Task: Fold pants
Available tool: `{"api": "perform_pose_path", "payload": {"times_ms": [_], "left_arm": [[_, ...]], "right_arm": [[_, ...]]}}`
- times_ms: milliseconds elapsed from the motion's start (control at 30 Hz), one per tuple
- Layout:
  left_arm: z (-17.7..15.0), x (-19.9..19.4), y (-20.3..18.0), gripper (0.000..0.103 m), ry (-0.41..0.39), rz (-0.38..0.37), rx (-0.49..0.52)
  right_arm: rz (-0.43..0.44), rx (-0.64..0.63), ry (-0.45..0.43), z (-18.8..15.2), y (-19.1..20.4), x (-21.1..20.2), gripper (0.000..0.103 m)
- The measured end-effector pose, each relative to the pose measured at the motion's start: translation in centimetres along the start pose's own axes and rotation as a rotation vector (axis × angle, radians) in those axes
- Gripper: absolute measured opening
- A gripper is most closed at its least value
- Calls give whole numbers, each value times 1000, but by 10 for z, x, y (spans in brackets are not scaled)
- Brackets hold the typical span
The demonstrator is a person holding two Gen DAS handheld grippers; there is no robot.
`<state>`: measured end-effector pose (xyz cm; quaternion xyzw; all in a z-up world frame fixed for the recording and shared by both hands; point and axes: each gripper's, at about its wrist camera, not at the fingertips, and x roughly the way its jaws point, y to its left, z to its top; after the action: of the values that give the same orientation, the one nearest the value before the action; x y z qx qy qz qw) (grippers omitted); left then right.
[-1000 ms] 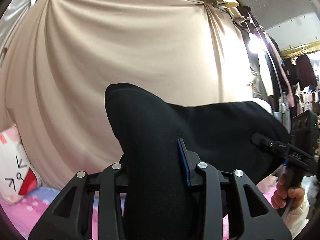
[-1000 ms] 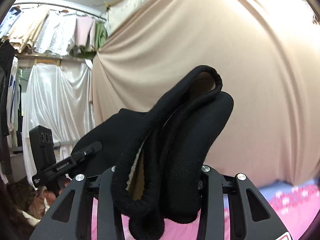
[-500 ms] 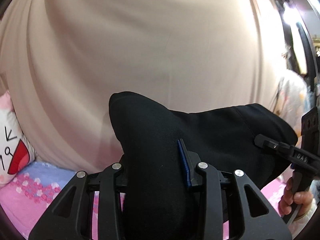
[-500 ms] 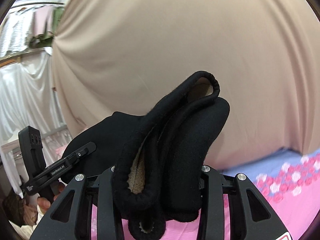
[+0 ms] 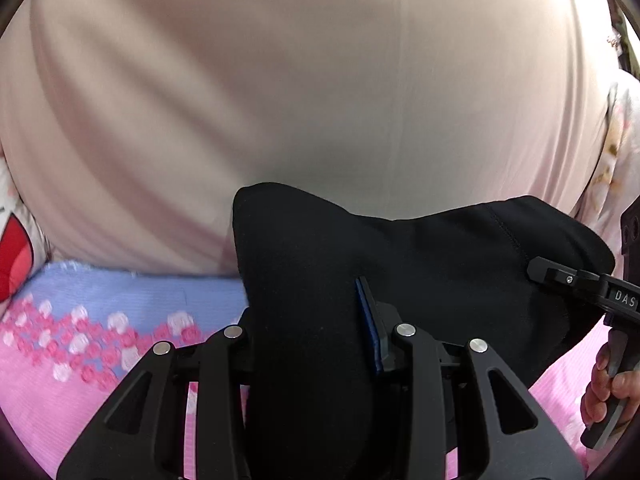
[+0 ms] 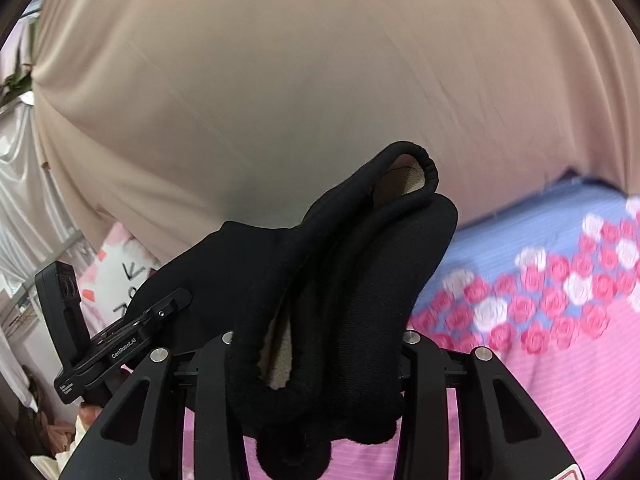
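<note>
While both hands come down toward the bed, the view has swung off the hanging clothes and ceiling seen a moment ago and onto the pink flowered bedspread, which now fills the lower part of both wrist views.

Left gripper: jaws part-closed, clamped on a thick bunch of the black pants. Same grip as a second ago, no slip.

Right gripper: jaws likewise part-closed on a rolled, doubled edge of the pants, pale lining showing inside the roll. Grip unchanged.

Pants hang in the air, stretched between the two grippers, above the bedspread and in front of the beige drape. Cannot tell whether any cloth below already touches the bed.

Cartoon pillow off to the left side, clear of the landing spot.

Reading: looks like the lay-down stage. The garment is being lowered to spread flat; no fold is made yet. Fair risk the bunched cloth lands wrinkled unless kept taut.
</note>
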<state>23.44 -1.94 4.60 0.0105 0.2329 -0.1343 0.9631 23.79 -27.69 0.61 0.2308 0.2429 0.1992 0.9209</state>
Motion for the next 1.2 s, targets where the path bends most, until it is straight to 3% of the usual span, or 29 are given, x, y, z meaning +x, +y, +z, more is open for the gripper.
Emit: {"api": "perform_pose_path", "payload": {"times_ms": [333,733,833,900,933,967,1033,1100,1200], "left_arm": [[-53,37,15,34,123,17,-11],[-60,51,22,43,193,44,-20],[-62,57,24,50,225,56,-26],[-64,60,28,61,248,74,-45],[-65,61,31,77,256,102,-55],[-65,60,34,86,260,144,-65],[-64,51,39,86,249,174,-74],[-61,35,48,90,254,220,-100],[-51,3,61,94,234,337,-153]], "right_arm": [[-73,16,131,-33,-30,38,36],[-99,93,209,-45,-42,49,39],[-120,110,236,-47,-43,53,42],[-126,131,258,-49,-46,56,55],[-117,163,280,-50,-50,57,56],[-98,192,293,-50,-54,57,57],[-79,257,310,-49,-64,49,61],[-144,268,244,-43,-66,22,63],[-301,102,73,-24,-33,-27,63]]}}
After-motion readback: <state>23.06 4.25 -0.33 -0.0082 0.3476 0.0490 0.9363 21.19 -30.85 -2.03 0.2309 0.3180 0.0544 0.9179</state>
